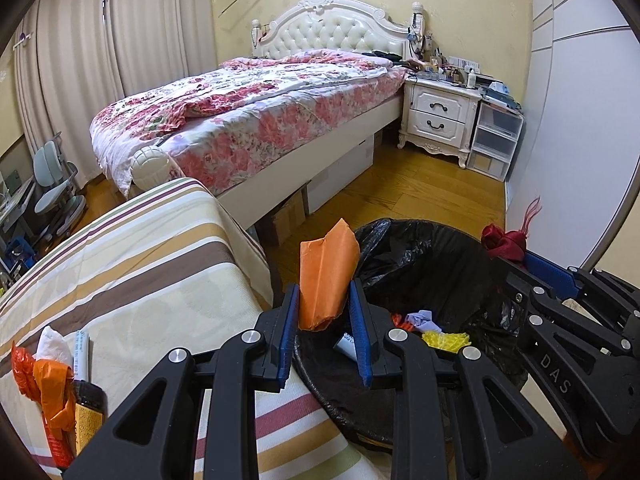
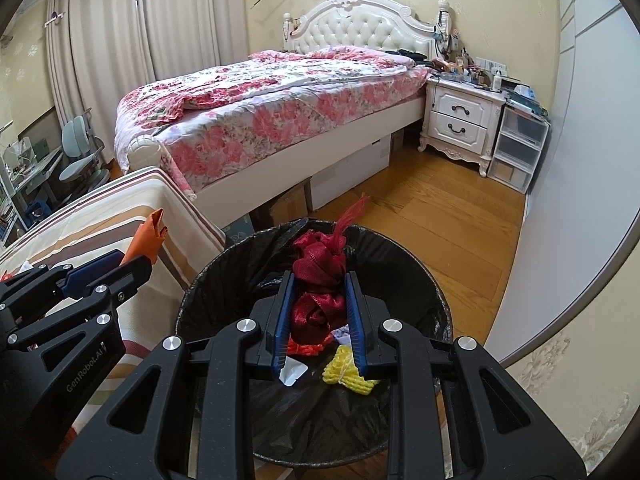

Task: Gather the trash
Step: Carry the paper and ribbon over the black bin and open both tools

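**Holding two scraps over the bin, ready to drop**

Clamping both loads now. My left gripper (image 1: 324,322) has its blue pads pressed on a folded orange paper scrap (image 1: 328,276), which stands up between the jaws right at the near-left rim of the round bin lined with a black plastic bag (image 1: 432,256). My right gripper (image 2: 316,320) is squeezed on a crumpled dark red satin cloth (image 2: 318,280), hanging squarely over the bin's mouth.

To do this well, I would release the red cloth first, since it is already centred. The orange scrap looks marginal (rim, not mouth), so I would carry it further over the liner before letting go.

More litter waits on the striped bedsheet (image 1: 132,264): an orange plastic wrapper (image 1: 50,384) and white tissue (image 1: 52,342).
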A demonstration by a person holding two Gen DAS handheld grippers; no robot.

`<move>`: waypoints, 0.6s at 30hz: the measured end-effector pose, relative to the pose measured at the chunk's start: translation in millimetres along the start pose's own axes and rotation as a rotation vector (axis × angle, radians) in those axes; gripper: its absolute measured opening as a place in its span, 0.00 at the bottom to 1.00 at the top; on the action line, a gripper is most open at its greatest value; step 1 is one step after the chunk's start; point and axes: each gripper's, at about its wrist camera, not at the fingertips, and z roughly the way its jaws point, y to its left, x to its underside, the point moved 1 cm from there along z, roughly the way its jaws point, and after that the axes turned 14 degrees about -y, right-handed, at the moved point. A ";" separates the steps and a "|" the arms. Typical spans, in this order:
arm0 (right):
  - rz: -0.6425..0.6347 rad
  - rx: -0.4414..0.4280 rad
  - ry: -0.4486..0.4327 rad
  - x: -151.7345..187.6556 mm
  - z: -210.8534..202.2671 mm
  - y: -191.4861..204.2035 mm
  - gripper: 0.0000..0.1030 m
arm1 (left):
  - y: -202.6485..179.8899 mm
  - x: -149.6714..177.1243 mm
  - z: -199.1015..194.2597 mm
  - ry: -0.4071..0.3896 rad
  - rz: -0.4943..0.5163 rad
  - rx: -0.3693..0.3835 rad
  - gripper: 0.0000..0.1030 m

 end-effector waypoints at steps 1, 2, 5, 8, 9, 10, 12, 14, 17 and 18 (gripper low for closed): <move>0.003 0.001 0.004 0.2 2.0 -1.3 0.24 | -0.7 -0.3 1.7 0.003 0.001 0.001 0.26; 0.005 0.000 0.010 0.8 4.1 -2.6 0.25 | -1.4 0.2 3.6 0.008 0.003 0.006 0.26; 0.001 0.013 0.012 3.4 6.8 -3.0 0.31 | -0.1 1.9 4.8 0.013 0.006 -0.008 0.37; 0.005 0.033 0.007 4.6 6.1 -5.4 0.39 | 5.6 3.7 1.0 0.008 -0.017 -0.024 0.58; 0.008 0.039 0.006 4.8 4.8 -6.3 0.39 | 7.1 3.4 0.3 0.007 -0.023 -0.026 0.58; 0.010 0.042 0.005 4.8 4.3 -6.8 0.40 | 9.0 3.7 -0.7 0.009 -0.026 -0.029 0.59; 0.013 0.050 0.003 4.2 1.8 -7.1 0.42 | 13.3 4.3 -4.6 0.009 -0.035 -0.036 0.64; 0.014 0.054 0.000 4.0 -1.5 -6.6 0.44 | 17.5 4.7 -10.6 0.003 -0.043 -0.041 0.65; 0.013 0.055 -0.005 3.7 -8.1 -3.1 0.48 | 24.0 5.2 -18.8 -0.001 -0.053 -0.058 0.68; 0.011 0.053 -0.006 3.7 -10.5 -0.9 0.51 | 26.9 6.1 -22.6 -0.003 -0.057 -0.064 0.68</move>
